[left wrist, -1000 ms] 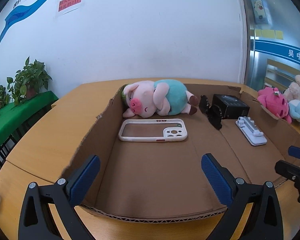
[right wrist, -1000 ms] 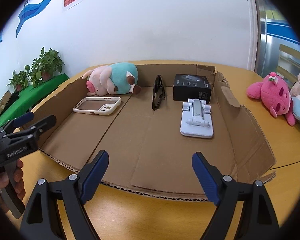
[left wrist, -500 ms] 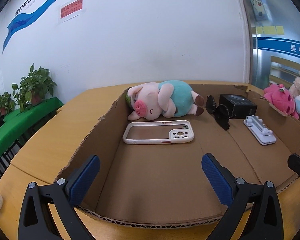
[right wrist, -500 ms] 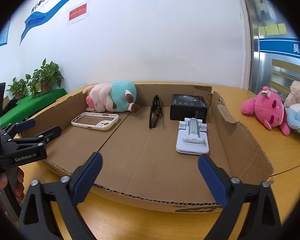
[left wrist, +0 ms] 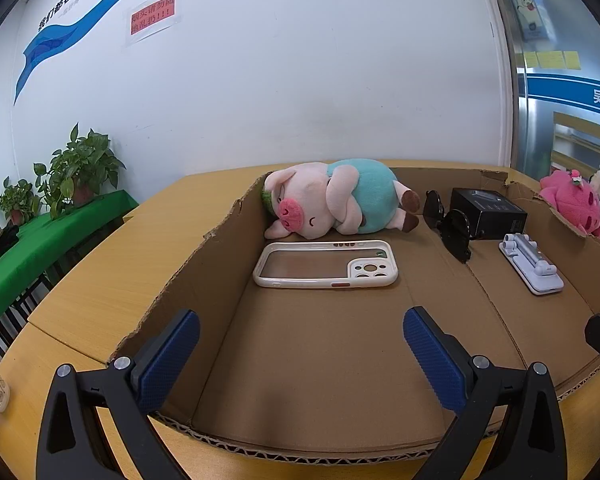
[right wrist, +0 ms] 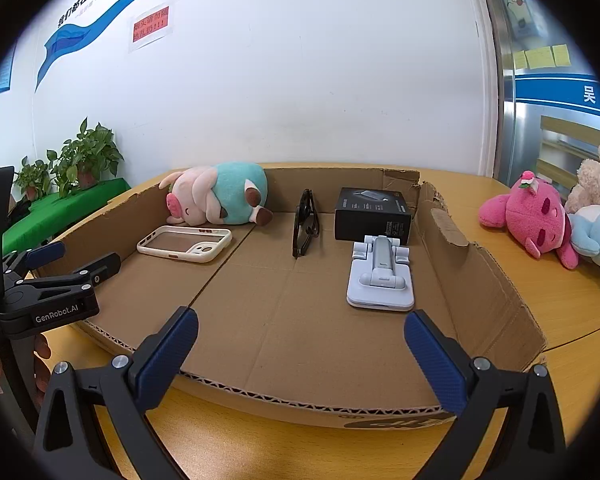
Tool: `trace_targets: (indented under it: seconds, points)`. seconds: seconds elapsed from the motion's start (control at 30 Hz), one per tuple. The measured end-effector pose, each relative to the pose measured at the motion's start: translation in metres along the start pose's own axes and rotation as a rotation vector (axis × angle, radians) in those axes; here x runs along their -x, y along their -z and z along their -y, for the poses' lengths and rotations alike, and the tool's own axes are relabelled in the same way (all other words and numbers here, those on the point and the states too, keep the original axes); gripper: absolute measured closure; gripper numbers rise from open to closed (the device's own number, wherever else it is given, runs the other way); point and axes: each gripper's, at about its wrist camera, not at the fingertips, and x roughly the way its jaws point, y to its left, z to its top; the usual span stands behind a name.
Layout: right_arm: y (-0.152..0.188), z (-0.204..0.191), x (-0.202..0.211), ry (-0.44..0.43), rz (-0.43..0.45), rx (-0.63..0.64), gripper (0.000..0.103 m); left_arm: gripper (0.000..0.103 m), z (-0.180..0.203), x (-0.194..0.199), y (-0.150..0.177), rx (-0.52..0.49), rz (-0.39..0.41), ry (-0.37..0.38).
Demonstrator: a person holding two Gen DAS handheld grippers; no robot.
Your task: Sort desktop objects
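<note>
Right wrist view: the right gripper (right wrist: 300, 354) now stands wider than a second ago, jaws fully apart and empty above the near edge of the box (right wrist: 496, 280). The left gripper (left wrist: 300, 354) is spread wide and empty, unchanged. Inside the box, unmoved: pig (right wrist: 216, 196), case (right wrist: 186, 243), glasses (right wrist: 306, 222), black carton (right wrist: 374, 216), stand (right wrist: 382, 276).

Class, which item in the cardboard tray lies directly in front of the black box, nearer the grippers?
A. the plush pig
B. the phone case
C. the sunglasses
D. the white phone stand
D: the white phone stand lies just in front of the black box.
</note>
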Motion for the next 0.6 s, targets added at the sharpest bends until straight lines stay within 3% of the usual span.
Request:
trace_targets:
  seconds: [0.6]
  points:
    - [-0.0005,-0.0005,0.0003,0.002,-0.001,0.001,0.0,0.0,-0.0001,-0.0002,-0.0001,-0.004,0.0,0.004]
